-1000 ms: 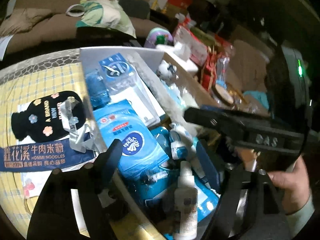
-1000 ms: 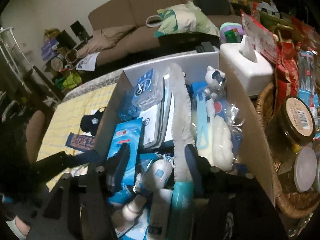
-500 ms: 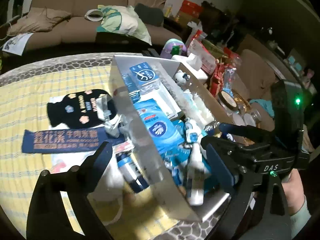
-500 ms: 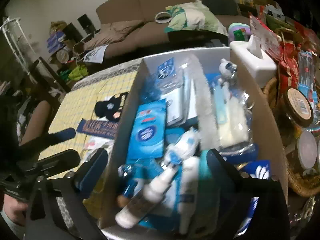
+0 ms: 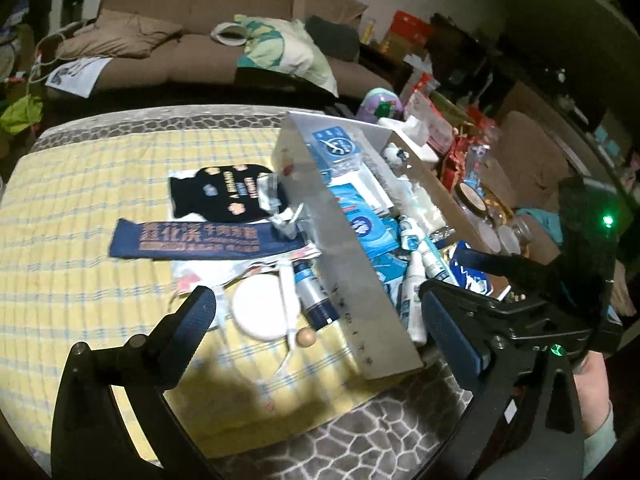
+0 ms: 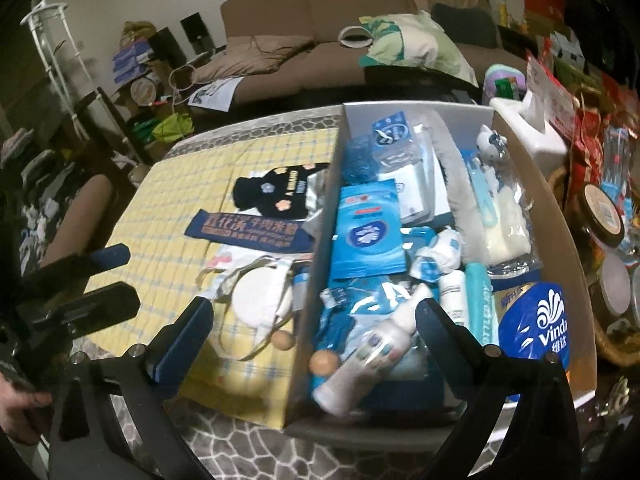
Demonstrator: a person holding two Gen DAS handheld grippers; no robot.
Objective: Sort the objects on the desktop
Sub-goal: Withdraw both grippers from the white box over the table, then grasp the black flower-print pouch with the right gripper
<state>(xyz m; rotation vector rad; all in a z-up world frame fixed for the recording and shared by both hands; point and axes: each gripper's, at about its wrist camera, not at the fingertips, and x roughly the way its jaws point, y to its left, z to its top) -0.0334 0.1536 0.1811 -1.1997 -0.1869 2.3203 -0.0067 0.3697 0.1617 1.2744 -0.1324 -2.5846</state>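
Observation:
A grey box [image 6: 320, 224] [image 5: 344, 248] full of blue tissue packs, bottles and wipes stands on the yellow checked cloth [image 5: 80, 264]. Left of it lie a white mask [image 5: 260, 310] [image 6: 256, 296], a black pouch [image 5: 216, 196] [image 6: 280, 196], a blue noodle sachet [image 5: 188, 240] [image 6: 244, 230], a blue tube [image 5: 314, 296] and a wooden bead [image 5: 306, 336] [image 6: 282, 338]. My left gripper [image 5: 316, 328] is open and empty, raised above the mask and the box's left wall. My right gripper [image 6: 312, 332] is open and empty above the box's near end. The left gripper also shows in the right wrist view [image 6: 100, 276].
A brown sofa [image 6: 320, 12] with a pillow stands behind the table. A white tissue box [image 6: 528, 128], snack bags, jars [image 6: 602, 216] and a wicker basket [image 6: 608, 344] crowd the right side. The stone-patterned table edge [image 5: 360, 440] runs along the front.
Both grippers have drawn back and up from inside the box. More of the table and the items left of the box now show.

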